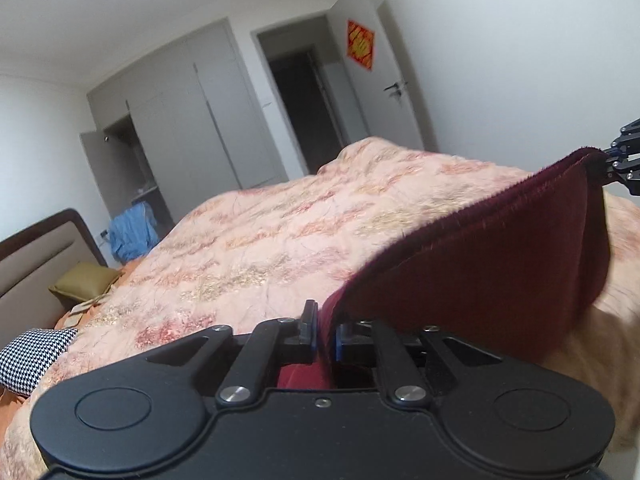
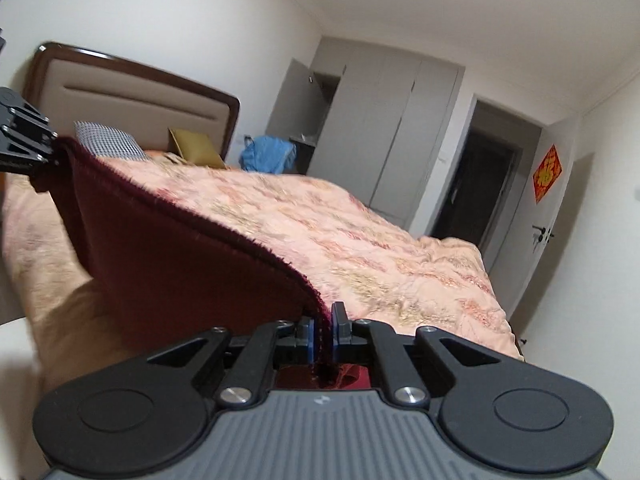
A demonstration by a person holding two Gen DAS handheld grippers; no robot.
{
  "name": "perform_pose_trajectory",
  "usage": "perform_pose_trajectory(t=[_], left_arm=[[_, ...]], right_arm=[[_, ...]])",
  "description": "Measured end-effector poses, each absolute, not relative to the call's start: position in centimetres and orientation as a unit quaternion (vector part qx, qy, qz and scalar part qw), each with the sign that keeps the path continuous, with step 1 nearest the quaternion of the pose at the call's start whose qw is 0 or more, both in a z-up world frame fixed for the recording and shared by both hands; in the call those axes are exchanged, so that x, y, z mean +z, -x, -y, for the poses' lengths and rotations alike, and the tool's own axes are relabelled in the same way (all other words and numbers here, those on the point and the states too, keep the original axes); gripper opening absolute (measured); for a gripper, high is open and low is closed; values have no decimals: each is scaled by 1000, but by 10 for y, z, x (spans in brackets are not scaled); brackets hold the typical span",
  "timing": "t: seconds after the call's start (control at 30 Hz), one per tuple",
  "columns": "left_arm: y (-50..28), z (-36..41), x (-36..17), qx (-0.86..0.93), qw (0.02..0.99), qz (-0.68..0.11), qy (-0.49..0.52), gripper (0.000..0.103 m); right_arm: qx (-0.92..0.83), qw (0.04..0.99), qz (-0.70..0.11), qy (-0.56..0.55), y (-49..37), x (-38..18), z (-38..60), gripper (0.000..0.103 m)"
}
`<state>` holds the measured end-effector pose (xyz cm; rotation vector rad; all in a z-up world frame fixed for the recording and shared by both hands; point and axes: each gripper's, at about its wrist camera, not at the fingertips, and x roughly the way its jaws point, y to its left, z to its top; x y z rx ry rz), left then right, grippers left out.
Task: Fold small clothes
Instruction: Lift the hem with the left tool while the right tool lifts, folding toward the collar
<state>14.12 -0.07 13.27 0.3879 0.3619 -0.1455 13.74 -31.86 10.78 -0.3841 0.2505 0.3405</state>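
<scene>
Bed (image 1: 280, 240): fills the lower middle of both views, covered by a peach quilt (image 2: 360, 248) with pink and tan floral patches; a padded headboard (image 2: 132, 108) with a dark wood frame stands at its far end.
Wardrobe (image 1: 192, 112): grey, against the far wall, with one door swung open on the side nearer the headboard.
Doorway (image 1: 308, 104): dark, between the wardrobe and a white door bearing a red diamond decoration (image 1: 361, 44).
Maroon garment (image 1: 492, 264): fuzzy knit cloth lifted clear above the quilt, strung between the two grippers; its upper edge runs taut from one to the other while the body hangs below in a sagging pouch.
Left gripper (image 1: 325, 336): clenched on one corner of the maroon garment, cloth pinched between the blue pads and bunched behind them.
Right gripper (image 2: 323, 334): clamped tight on the opposite corner, with fabric trailing back into its frame.
Pillows: a houndstooth pillow (image 2: 112, 140) and an olive cushion (image 2: 196, 146) sit by the headboard.
Blue clothing (image 2: 266, 154): heaped beside the bed near the open wardrobe door.
</scene>
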Motion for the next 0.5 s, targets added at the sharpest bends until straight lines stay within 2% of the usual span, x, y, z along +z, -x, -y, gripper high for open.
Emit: perform_pose_trajectory(t=[0.2, 0.5], left_arm=[[-259, -11, 120, -46, 955, -246, -160, 13], [-384, -33, 55, -44, 928, -351, -122, 10]], right_arm=[[168, 959, -159, 166, -261, 97, 308, 8], [168, 939, -262, 145, -377, 27, 290, 8]])
